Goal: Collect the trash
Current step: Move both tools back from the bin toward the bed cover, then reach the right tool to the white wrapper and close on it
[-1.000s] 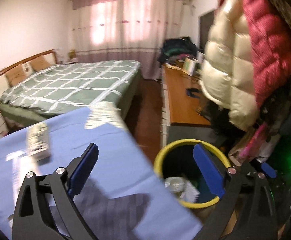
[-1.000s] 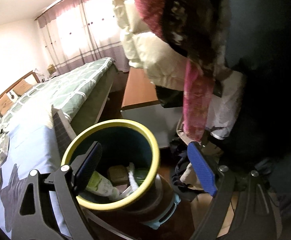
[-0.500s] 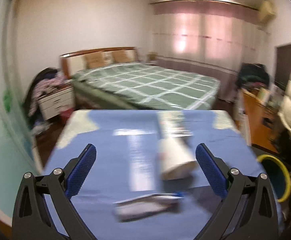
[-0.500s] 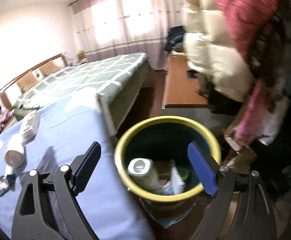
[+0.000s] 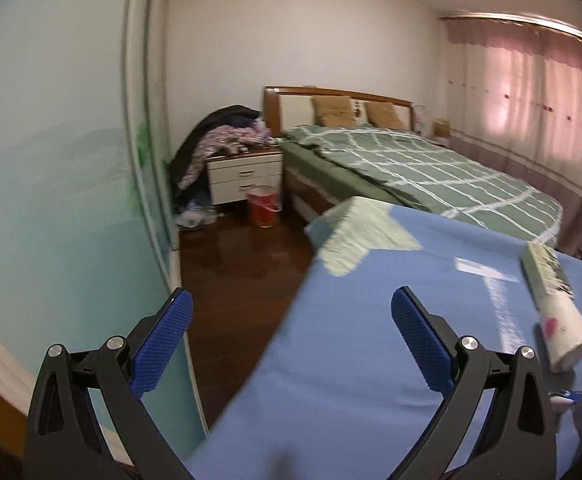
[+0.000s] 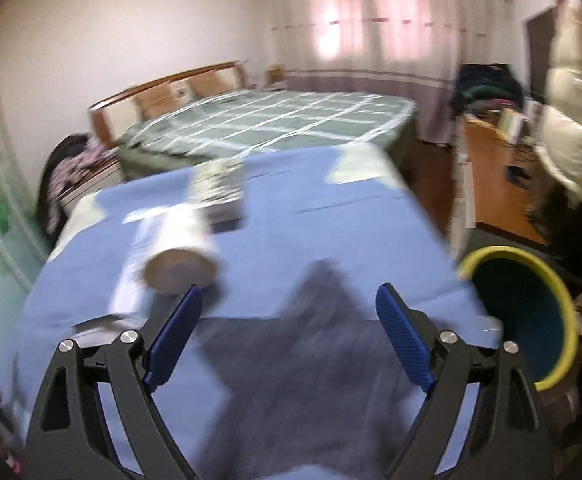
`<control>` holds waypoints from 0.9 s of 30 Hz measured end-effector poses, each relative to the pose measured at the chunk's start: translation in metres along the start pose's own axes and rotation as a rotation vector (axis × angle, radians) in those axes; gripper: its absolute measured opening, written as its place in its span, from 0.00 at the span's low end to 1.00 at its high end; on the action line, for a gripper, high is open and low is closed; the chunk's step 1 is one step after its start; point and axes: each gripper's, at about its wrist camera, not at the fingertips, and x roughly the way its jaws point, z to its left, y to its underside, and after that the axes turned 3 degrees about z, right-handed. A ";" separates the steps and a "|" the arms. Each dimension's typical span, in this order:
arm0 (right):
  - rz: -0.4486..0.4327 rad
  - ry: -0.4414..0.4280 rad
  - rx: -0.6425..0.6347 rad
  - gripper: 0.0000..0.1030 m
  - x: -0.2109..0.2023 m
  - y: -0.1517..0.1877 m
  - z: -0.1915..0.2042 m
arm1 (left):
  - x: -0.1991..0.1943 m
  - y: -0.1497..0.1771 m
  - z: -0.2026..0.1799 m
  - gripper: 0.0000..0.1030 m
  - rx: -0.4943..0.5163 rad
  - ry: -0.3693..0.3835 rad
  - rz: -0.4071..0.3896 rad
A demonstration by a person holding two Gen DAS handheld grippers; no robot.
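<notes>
Lying on the blue worktop (image 6: 331, 240), a paper cup (image 6: 179, 256) is seen; both grippers' jaws are spread apart, empty.

Bedroom with white walls (image 5: 331, 32), dark wood floor (image 5: 235, 272); bed (image 5: 431, 172) covered in green checked bedding, wooden headboard (image 5: 291, 104) set against wall; white nightstand (image 5: 243, 176) heaped with clothes; pink curtains (image 6: 371, 16) backlit by window

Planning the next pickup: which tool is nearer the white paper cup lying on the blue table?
Right tool: the cup lies just beyond its left finger. Left tool points off-table, cup far right.
</notes>
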 end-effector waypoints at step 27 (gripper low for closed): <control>0.178 -0.177 -0.022 0.09 0.065 0.009 0.095 | 0.002 0.012 -0.010 0.95 -0.003 0.011 -0.008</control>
